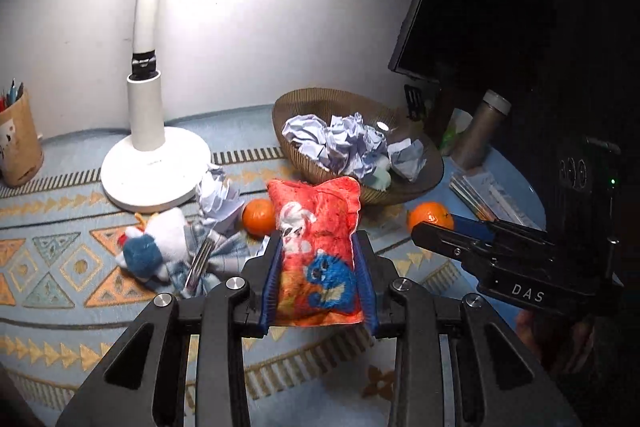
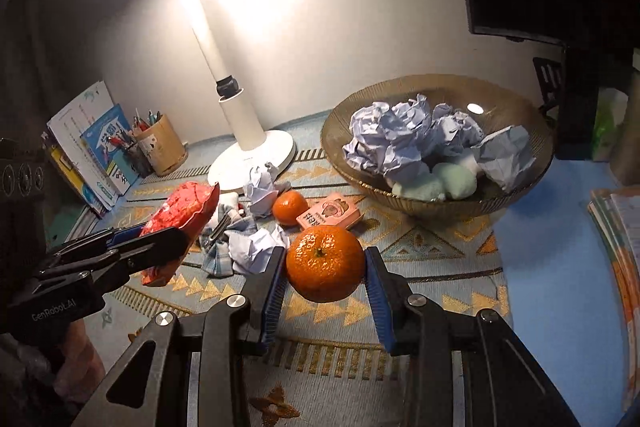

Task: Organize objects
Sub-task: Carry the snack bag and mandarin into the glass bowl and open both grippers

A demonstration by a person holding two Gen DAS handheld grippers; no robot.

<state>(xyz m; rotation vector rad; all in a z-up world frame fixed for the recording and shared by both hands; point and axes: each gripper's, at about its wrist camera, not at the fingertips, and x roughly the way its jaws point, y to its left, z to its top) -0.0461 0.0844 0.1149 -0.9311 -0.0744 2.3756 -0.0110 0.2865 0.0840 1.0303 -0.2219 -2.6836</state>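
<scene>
The desk is covered by a patterned cloth (image 2: 420,251) under a white lamp (image 2: 240,131), whose light falls on the clutter at the middle. At the back left, books (image 2: 92,151) and a pen pot (image 2: 162,147) stand against the wall, already out of the work area.

The wide bowl (image 2: 516,195) at the right rear serves as the collecting point: it holds several balls of crumpled paper (image 2: 400,143) and a pale green soft item, which suggests loose things are being gathered into it.

The left gripper (image 1: 318,279) is clamped on a red fluffy pouch (image 1: 316,235), pads pressed against its two long sides, and the pouch hangs clear of the cloth. In my judgement it is lifted for carrying to its place.

The right gripper (image 2: 325,267) is closed on an orange (image 2: 325,267), one pad at each side, held off the cloth and just short of the bowl.

Not yet sorted, on the cloth between lamp and grippers: a soft toy (image 1: 156,247), a checked rag (image 2: 218,251), a pink box (image 2: 330,215), two paper balls (image 2: 260,187) and a second orange (image 2: 290,207) beside them.
</scene>
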